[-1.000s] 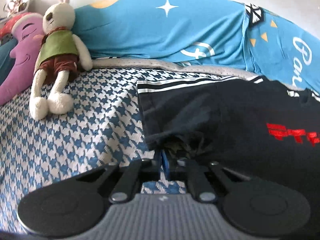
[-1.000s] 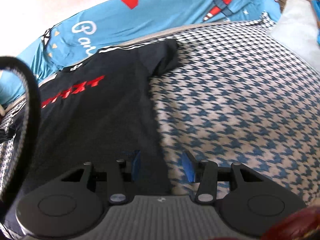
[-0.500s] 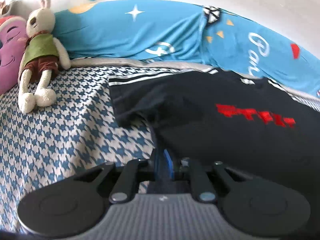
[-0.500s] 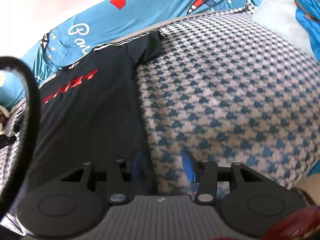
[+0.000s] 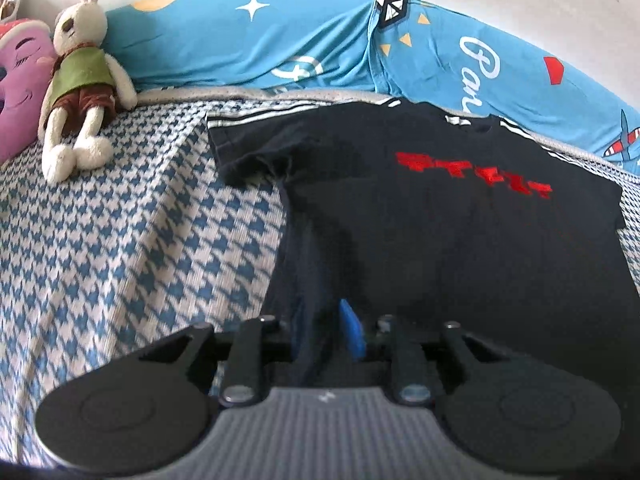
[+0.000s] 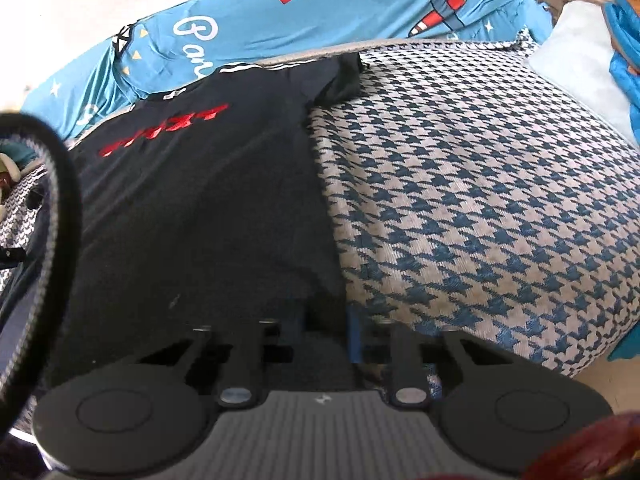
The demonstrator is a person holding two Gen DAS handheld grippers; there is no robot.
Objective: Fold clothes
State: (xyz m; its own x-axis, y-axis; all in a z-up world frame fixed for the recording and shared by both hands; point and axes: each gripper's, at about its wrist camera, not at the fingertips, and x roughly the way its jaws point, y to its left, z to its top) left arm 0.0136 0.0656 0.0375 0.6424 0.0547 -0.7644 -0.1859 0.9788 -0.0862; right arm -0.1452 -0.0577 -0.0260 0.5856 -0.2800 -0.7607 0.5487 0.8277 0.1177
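Observation:
A black T-shirt [image 5: 440, 240] with red lettering lies flat on the houndstooth bed cover [image 5: 140, 260], collar toward the far side. My left gripper [image 5: 324, 328] sits at its near left edge. The jaws are opening, and a dark fold of the shirt still hangs between the blue pads without being pinched. In the right wrist view the same T-shirt [image 6: 200, 200] fills the left half. My right gripper [image 6: 326, 328] is at its near right corner, with the jaws closing on the hem that fills the gap.
A rolled blue quilt [image 5: 280, 40] runs along the far side of the bed. A rabbit toy [image 5: 80, 80] and a purple cushion [image 5: 16, 92] lie at the far left. A white pillow [image 6: 580, 52] is at the far right. The left gripper's black body [image 6: 60, 200] crosses the right view.
The left gripper pulled back toward the near edge with the shirt, which now lies flatter, and its shut pads have parted. The right gripper's wide jaws have narrowed onto the shirt's near right hem.

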